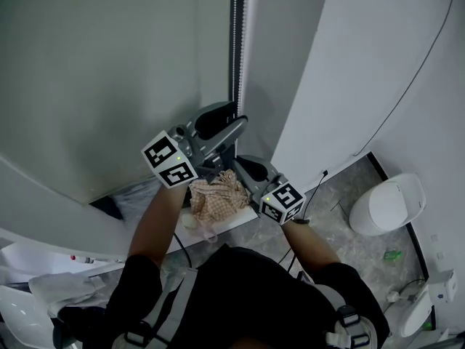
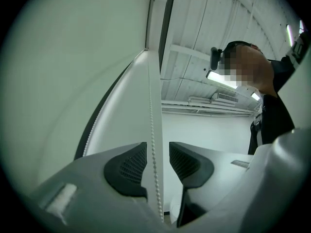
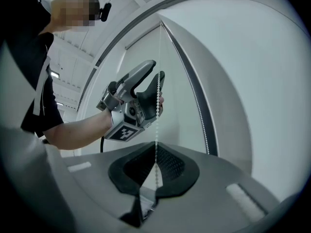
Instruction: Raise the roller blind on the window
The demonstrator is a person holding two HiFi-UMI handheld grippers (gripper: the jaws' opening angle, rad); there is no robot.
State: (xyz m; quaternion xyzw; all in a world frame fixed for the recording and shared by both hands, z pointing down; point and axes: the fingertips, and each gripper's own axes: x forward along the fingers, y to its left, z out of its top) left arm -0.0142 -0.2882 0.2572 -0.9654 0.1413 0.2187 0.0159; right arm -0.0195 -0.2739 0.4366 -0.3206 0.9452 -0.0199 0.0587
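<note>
The roller blind point(image 1: 109, 71) fills the upper left of the head view as a pale grey-green sheet, with its bead chain point(image 1: 234, 49) hanging down the dark window edge at centre top

The right gripper point(image 3: 155, 166) is closed on that chain point(image 3: 157, 120), which runs up out of its pinched pads and looks taut. In the head view this gripper point(image 1: 240, 164) sits lower, right of centre, above a checked cloth point(image 1: 218, 195)

The left gripper point(image 2: 157, 149) stands wide apart higher up the same strand. The chain point(image 2: 154, 154) passes between its ribbed pads point(image 2: 129, 166) without being pressed, so it holds nothing

The chain is likely thin, light and limp, with small hard beads that could slip through a loose pinch. The ribbed pads should catch between beads if closed squarely across the strand. A good hold is probably high on this run, above the right gripper, pulled straight down along the window edge so the beads stay on their wheel
</note>
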